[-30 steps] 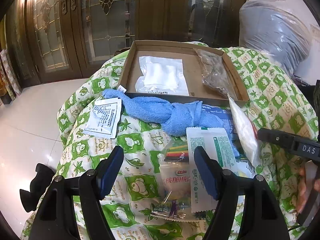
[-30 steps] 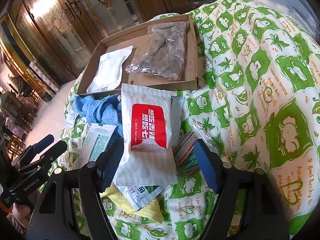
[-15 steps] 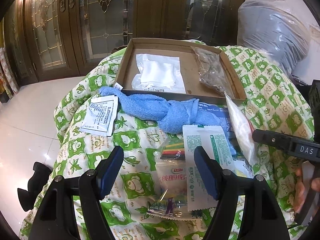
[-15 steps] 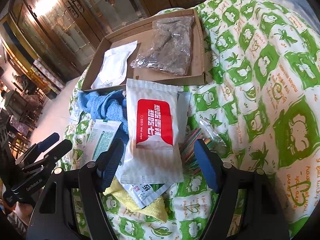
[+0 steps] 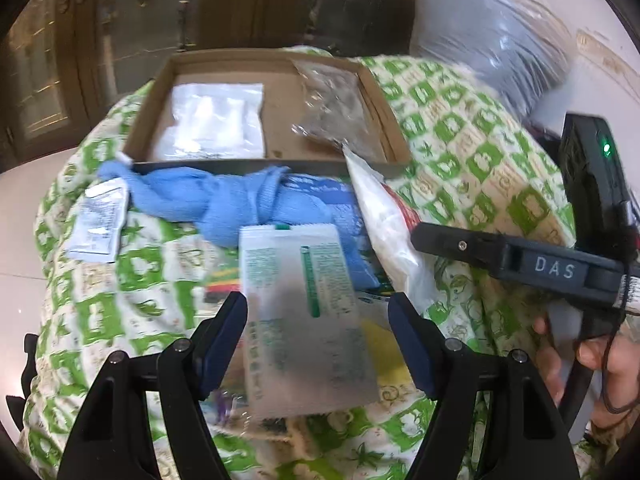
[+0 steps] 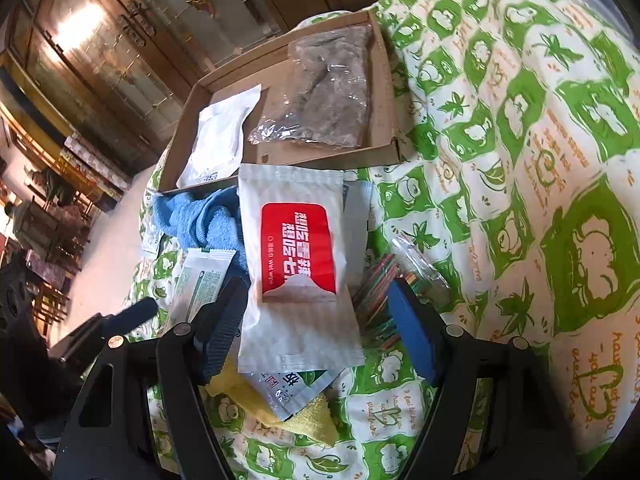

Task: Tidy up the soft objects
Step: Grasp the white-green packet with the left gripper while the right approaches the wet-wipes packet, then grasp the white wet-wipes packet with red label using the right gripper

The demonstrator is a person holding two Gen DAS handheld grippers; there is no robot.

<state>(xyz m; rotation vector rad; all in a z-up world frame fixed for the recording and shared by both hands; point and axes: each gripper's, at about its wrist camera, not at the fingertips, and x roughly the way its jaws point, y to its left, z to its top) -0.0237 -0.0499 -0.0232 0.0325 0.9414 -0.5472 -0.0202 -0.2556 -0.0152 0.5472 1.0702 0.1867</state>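
Note:
A shallow cardboard box (image 5: pixel 400 148) (image 6: pixel 384 120) on a green-and-white quilt holds a white pouch (image 5: pixel 216 124) (image 6: pixel 220 140) and a clear bag of grey stuff (image 5: pixel 332 108) (image 6: pixel 320 92). In front of it lie a knotted blue towel (image 5: pixel 224 204) (image 6: pixel 192 216), a green-printed white sachet (image 5: pixel 304 304) (image 6: pixel 200 284), a red-label wet-wipe pack (image 6: pixel 300 264) (image 5: pixel 384 216) and a yellow cloth (image 6: pixel 280 408) (image 5: pixel 380 344). My left gripper (image 5: pixel 318 340) is open over the green-printed sachet. My right gripper (image 6: pixel 316 324) is open around the wet-wipe pack.
A small white packet (image 5: pixel 100 224) lies left of the towel. A bag of coloured sticks (image 6: pixel 384 292) lies right of the wet-wipe pack. A grey plastic-wrapped bundle (image 5: pixel 500 44) stands behind the quilt. Wooden glass-panelled doors stand beyond.
My left gripper has moved forward and to the right, so the green-printed sachet now lies between its fingers. My right gripper has edged forward over the wet-wipe pack.

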